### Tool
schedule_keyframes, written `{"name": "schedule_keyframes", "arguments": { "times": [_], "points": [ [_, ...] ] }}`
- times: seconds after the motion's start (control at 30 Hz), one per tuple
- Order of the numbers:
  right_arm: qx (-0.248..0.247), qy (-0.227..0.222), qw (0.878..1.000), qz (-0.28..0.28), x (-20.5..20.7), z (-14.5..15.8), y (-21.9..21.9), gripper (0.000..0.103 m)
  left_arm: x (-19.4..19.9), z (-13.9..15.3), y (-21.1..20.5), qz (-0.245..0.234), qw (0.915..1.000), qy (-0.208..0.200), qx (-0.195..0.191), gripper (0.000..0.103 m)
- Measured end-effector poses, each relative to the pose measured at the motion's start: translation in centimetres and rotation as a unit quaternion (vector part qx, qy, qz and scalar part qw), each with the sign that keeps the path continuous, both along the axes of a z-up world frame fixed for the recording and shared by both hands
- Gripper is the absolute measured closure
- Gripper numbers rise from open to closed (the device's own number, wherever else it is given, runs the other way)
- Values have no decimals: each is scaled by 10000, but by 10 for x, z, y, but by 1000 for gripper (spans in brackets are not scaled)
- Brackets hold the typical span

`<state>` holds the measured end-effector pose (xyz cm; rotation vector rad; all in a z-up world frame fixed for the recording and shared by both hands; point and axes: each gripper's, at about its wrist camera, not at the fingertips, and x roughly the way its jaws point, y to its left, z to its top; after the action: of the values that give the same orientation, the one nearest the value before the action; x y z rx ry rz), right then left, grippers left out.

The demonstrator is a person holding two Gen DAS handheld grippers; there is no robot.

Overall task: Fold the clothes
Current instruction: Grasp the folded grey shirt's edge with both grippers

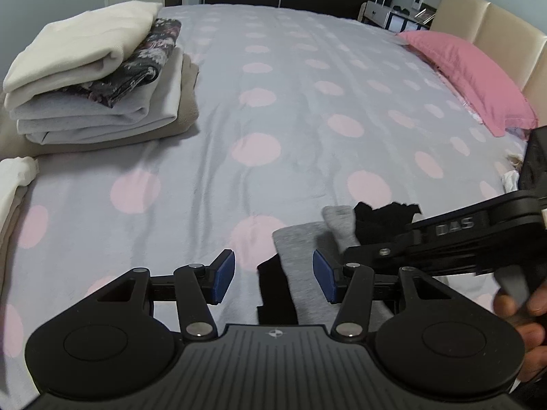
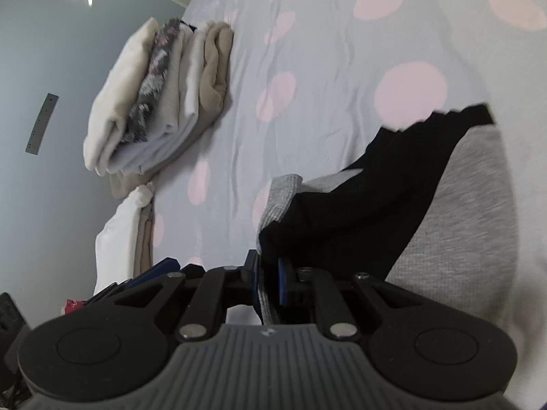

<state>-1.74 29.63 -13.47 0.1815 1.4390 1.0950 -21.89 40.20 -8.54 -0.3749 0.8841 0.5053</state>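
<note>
pinched tight in my right tool (image 2: pixel 270 283), the grey-and-black garment (image 2: pixel 359 205) droops limp and light over the bed (image 2: pixel 324 68), so i judge its free edge the place for my spread, empty left tool (image 1: pixel 273 278).

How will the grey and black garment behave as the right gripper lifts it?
Probably floppy: the grey and black garment drapes and folds from the right gripper. Likely light, hanging from one pinched edge. It may bunch on the bedspread.
</note>
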Motion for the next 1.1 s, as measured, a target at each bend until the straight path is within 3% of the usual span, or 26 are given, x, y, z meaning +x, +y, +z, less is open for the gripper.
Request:
{"name": "schedule_keyframes", "arguments": {
  "times": [0.2,0.4,0.47,0.53,0.7,0.83,1.1],
  "points": [
    [-269,-36,9996,90,-8,-20,24,90,2,-7,1,12,9996,273,73,54],
    [-331,-166,9992,174,-11,-24,24,82,2,-11,0,-15,9993,360,26,54],
    [-260,-335,9988,250,-12,-14,21,66,3,-11,-2,-38,9993,377,42,54],
    [-165,-515,9981,295,-13,-2,16,63,3,-10,-4,-74,9992,381,81,54],
    [-1,-800,9964,287,-10,22,-15,62,5,-9,-14,-208,9988,419,137,54],
    [25,-1035,9942,272,-11,30,-53,53,2,-9,-27,-365,9984,418,77,54],
    [19,-1387,9895,408,-39,17,-120,52,-3,-9,-52,-619,9969,479,69,54]
  ]
}}
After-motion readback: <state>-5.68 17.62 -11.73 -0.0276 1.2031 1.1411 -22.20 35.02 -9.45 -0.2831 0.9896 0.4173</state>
